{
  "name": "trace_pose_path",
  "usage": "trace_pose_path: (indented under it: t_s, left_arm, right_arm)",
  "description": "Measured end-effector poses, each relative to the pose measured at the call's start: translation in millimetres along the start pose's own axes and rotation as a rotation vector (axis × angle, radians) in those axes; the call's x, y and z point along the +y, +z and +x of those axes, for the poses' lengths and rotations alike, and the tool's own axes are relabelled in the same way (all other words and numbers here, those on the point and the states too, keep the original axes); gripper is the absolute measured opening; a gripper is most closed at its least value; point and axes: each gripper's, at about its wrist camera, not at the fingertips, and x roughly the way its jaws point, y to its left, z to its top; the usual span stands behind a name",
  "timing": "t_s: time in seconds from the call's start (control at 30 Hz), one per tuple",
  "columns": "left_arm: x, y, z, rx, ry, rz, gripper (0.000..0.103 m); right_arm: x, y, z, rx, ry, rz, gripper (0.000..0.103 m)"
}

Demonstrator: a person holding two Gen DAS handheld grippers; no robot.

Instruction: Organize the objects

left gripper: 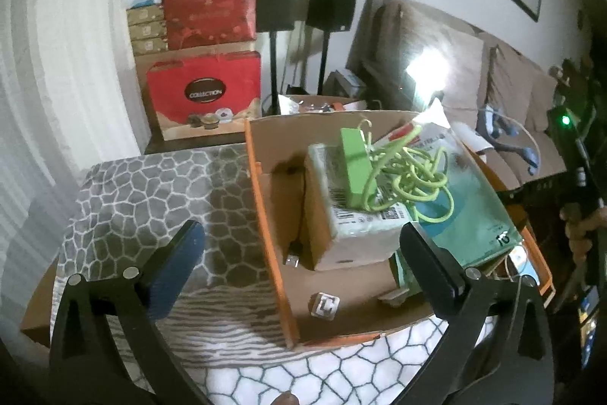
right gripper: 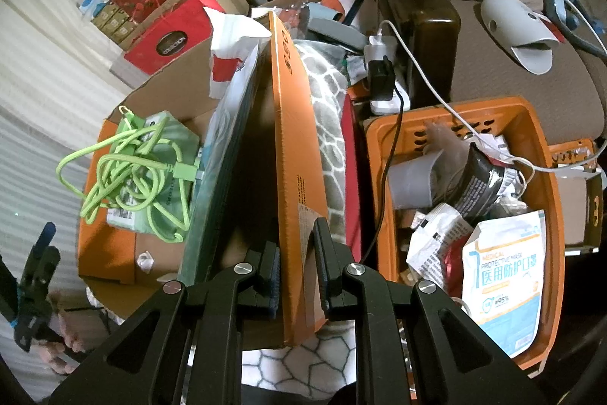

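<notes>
Gripping the orange flap [right gripper: 294, 177] of the box [left gripper: 271, 215] between nearly closed fingers: right hand-held gripper [right gripper: 297, 276], one finger on each face of the upright flap. Hovering wide open and holding nothing: left hand-held gripper [left gripper: 303, 268], its fingers straddling the box's near left wall, above the grey patterned blanket [left gripper: 151, 185] the box is sitting on. Lying inside the box: a pale parcel [left gripper: 349, 215] with printed labels, a green charger [left gripper: 354, 169] leaning on top of it, and a tangled green cable [left gripper: 417, 173] spilling over both toward a teal plastic pack [left gripper: 474, 207] standing against the right wall. Resting loose on the box floor, near the front: a small white plug [left gripper: 324, 306]. Showing from the right wrist view: the same cable [right gripper: 129, 169] heaped on the parcel, left of the held flap. Sitting just right of the box, past a strip of blanket: an orange basket [right gripper: 538, 124] crammed with packets, a mask pack [right gripper: 504, 283] foremost among them, and a black cable [right gripper: 383, 207] draping over its left rim. Standing behind on a low stand: red gift boxes [left gripper: 205, 93], with two dark speakers [left gripper: 303, 2] on poles beside them. Running along the right: a brown sofa [left gripper: 463, 74].
</notes>
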Motion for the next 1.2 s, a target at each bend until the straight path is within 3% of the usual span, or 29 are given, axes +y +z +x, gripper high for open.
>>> trace_pose_path:
  t_s: [0.23,0.57,0.7,0.9,1.2]
  left_arm:
    - [14.9,1.2,-2.7,0.015,0.026,-0.041,0.103]
    - [36.0,-1.2,-8.4,0.033,0.059,-0.097,0.103]
    - [40.8,-2.8,-13.8,0.029,0.078,-0.099,0.103]
    - [50.3,-5.8,-21.3,0.041,0.135,-0.112,0.103]
    - [65.2,-12.9,-31.9,0.059,0.17,-0.128,0.103]
  right_arm:
    - [3.0,3.4,0.8,-0.042,-0.033,0.0,0.016]
    - [5.3,-6.0,-21.8,-0.144,-0.156,0.013,0.056]
    - [12.9,-13.6,-35.9,-0.187,-0.172,0.001,0.064]
    - [46.7,-30.3,-56.4,-0.264,-0.175,-0.057,0.078]
    - [108.1,-54.0,-55.7,-0.324,-0.14,-0.137,0.09]
